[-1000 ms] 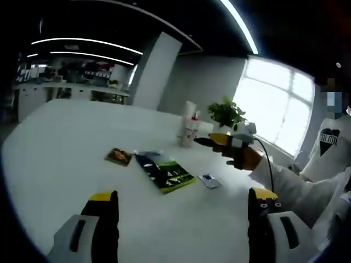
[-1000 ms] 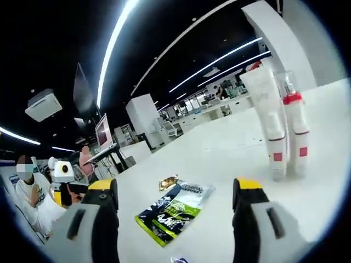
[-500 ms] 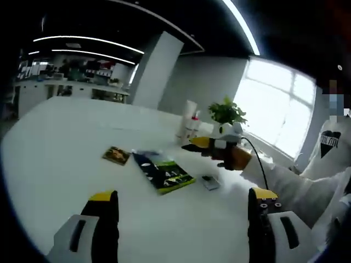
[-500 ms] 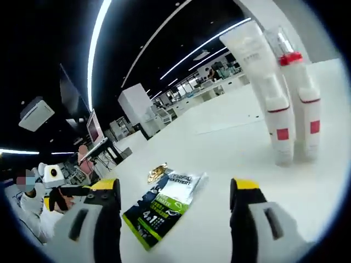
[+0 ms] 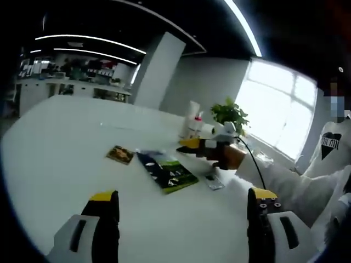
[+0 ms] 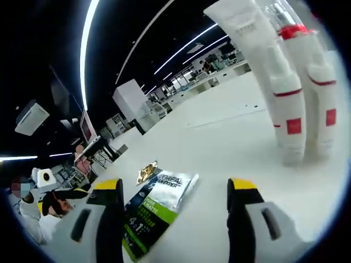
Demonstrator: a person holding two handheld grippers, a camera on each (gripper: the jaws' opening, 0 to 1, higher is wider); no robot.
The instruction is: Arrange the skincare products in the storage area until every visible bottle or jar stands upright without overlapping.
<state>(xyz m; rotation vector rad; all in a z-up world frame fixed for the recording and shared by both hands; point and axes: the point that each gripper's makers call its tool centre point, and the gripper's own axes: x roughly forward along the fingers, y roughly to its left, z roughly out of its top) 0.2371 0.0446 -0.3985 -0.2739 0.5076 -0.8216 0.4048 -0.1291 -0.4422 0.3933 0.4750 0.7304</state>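
The right gripper is wide open and holds nothing, near the 2 white tubes standing side by side toward the far edge of the worktop. The left gripper is open and empty too. I think grabbing comes next — 1 green pack and 1 small gold packet lie flat.

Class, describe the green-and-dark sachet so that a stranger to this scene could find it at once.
Start at the large white table. Near its middle lies a flat green-and-dark sachet, between a small gold packet and a small silvery packet. It is the largest of the three and carries white lettering.
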